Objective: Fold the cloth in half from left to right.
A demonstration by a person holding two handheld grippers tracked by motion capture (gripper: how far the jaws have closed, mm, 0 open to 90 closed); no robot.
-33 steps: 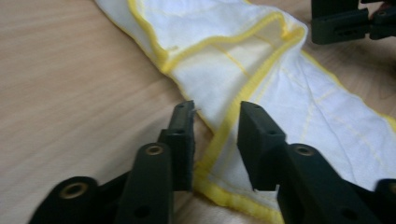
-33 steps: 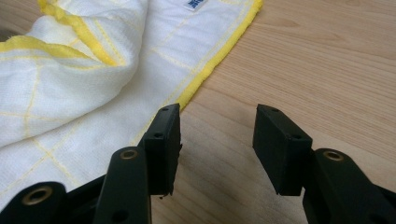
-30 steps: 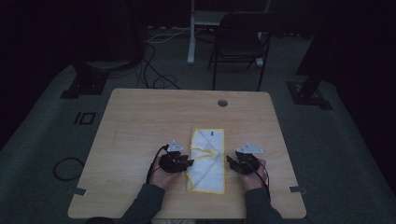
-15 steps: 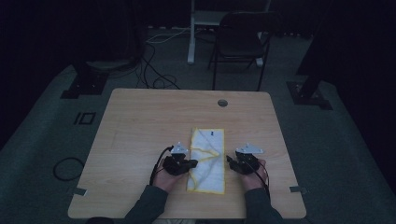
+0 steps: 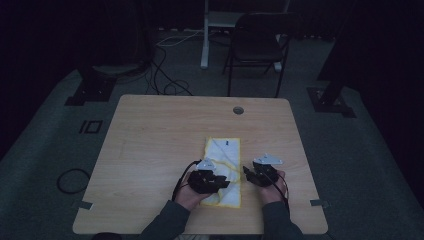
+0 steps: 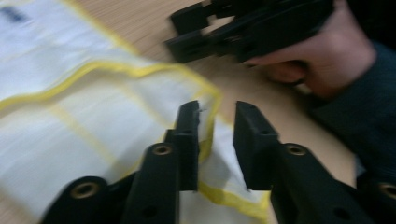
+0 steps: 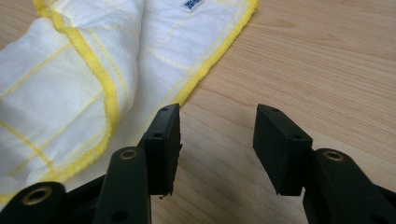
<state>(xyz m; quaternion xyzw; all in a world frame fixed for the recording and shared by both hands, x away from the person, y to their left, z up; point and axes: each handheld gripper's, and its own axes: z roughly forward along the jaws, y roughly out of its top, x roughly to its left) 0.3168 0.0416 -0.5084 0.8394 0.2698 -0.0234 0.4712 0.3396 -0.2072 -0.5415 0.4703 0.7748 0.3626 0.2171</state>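
You are folding the cloth (image 5: 223, 170), a white one with a yellow hem, which lies on the near half of the table (image 5: 150, 140) between your two hands. Your left gripper (image 5: 221, 182) sits over the cloth's near left part; its jaws have just been opening, and in the left gripper view they stand apart with a loose yellow corner (image 6: 205, 135) lying between them (nothing is pinched, so treat it as released). Your right gripper (image 5: 246, 171) rests just beside the cloth's right edge, jaws open over bare wood.

To do this step well, take the hem itself rather than the slack middle, close fully before lifting, and keep the right gripper near that edge to steady the cloth while the left carries the fold across.

The cloth's long axis runs away from you toward the far edge, with the small blue label (image 5: 227, 142) at the far end; the near left corner is already rumpled over itself.
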